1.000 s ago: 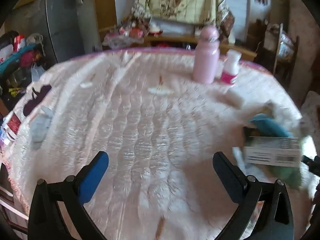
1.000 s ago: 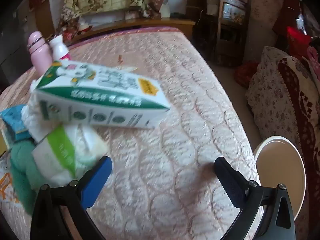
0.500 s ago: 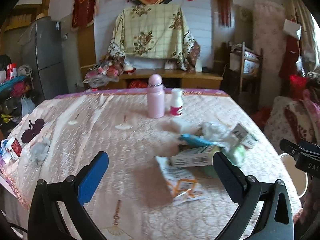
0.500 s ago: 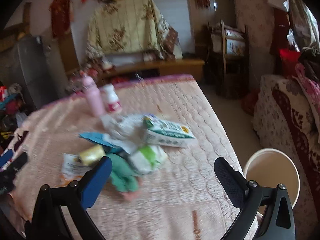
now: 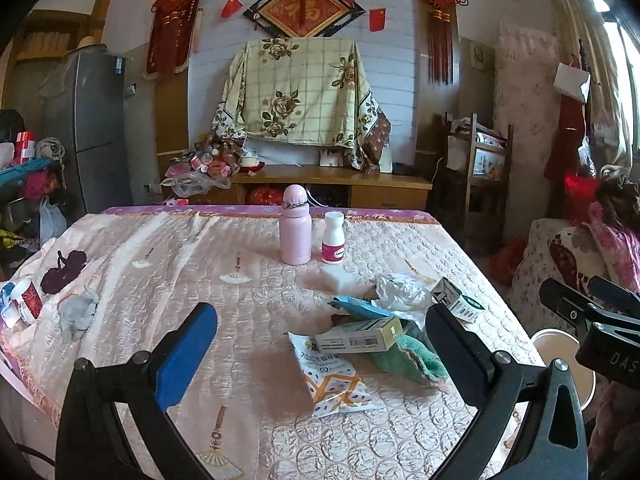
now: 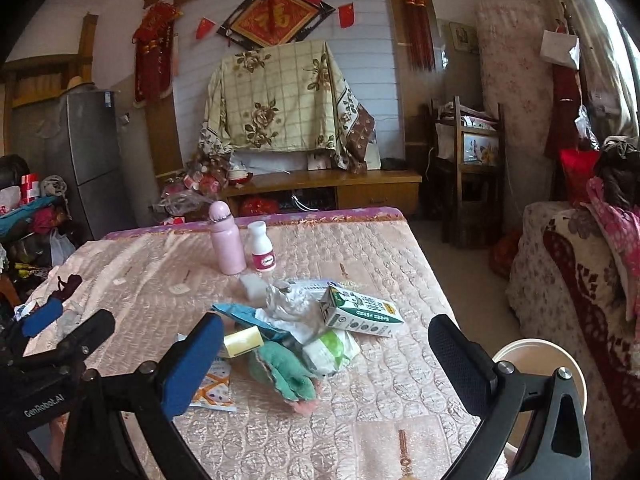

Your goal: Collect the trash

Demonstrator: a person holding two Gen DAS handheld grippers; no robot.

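Both the left gripper and the right gripper hang released and empty above the counter, whose quilted cover carries the trash pile near its right edge, with the white bin on the floor just beyond. The risk, as I judge it, lies in the heap: the milk carton rests on crumpled wrappers and a green cloth, so a careless grab could drag neighbours off the edge, missing the bin.
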